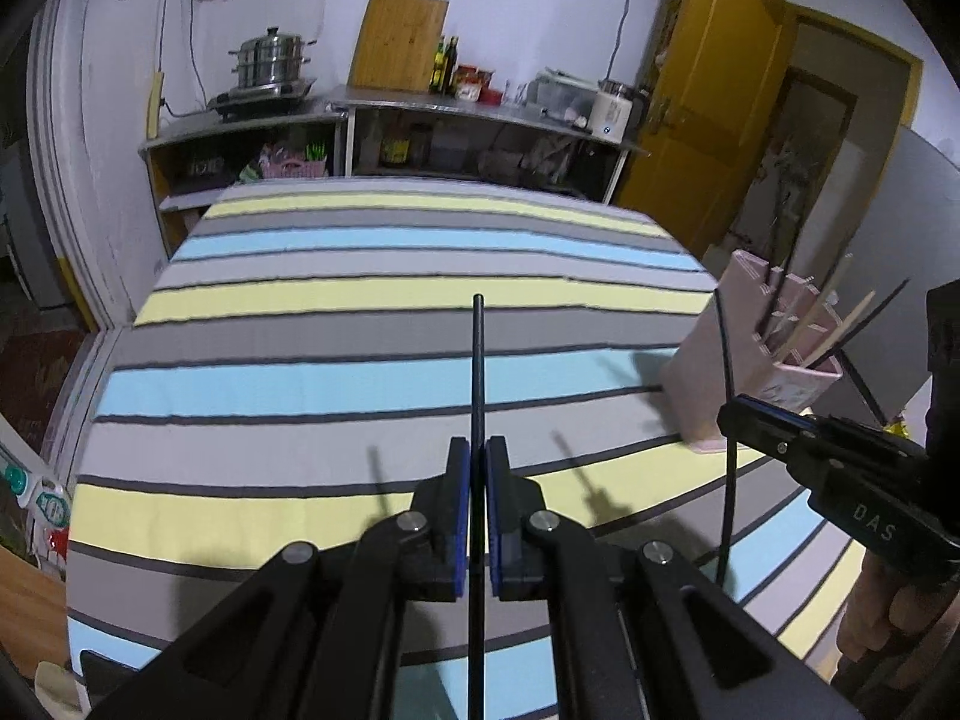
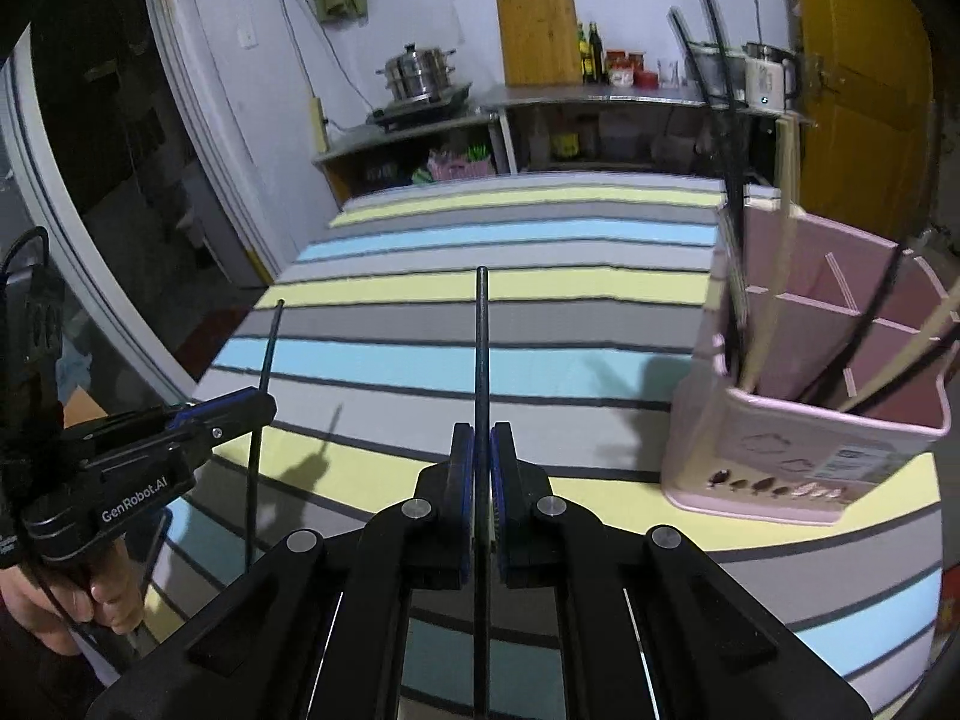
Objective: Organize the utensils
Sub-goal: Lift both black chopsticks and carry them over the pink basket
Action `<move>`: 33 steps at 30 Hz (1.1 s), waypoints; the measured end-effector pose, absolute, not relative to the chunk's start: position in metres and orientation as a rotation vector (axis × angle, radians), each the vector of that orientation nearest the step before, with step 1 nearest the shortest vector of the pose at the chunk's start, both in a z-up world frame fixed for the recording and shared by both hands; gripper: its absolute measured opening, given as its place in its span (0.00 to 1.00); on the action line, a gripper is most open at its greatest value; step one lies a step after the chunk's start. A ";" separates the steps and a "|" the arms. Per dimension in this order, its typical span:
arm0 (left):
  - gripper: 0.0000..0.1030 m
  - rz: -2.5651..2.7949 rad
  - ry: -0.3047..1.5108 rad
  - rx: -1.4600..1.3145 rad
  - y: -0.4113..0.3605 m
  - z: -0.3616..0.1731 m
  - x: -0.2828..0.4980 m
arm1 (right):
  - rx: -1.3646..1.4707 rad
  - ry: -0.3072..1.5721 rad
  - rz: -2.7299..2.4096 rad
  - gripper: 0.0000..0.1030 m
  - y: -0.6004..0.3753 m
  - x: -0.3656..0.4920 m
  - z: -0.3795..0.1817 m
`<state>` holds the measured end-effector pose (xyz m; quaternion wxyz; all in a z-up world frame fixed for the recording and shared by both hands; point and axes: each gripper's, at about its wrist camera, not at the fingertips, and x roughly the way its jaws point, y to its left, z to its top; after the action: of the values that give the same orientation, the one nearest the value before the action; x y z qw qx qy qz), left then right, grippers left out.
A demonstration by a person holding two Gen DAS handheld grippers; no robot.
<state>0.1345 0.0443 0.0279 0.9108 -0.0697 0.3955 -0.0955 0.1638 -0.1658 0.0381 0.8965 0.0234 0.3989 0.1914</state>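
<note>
Black chopsticks (image 1: 478,372) (image 2: 481,348), one clamped between each gripper's jaws, tips protruding forward

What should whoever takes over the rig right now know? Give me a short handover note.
Left gripper: shut on a black chopstick, held clear above the striped tablecloth.
Right gripper: shut on a second black chopstick, also lifted off the cloth.
Pink utensil holder: stands at the table's right side, already holding several black and wooden chopsticks in its compartments.
Done: both loose chopsticks are picked up; no other utensils show on the cloth.
Left: carry each chopstick to the holder and drop it into a compartment, probably with the other black ones.
</note>
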 end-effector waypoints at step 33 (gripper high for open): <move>0.05 -0.363 0.680 -0.136 -0.007 0.106 0.114 | 0.125 0.651 0.331 0.05 -0.231 0.114 0.105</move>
<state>0.1139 -0.0067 0.1064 0.9243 -0.0662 0.3316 -0.1767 0.1136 -0.2311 0.1054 0.9321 0.0613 0.3182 0.1617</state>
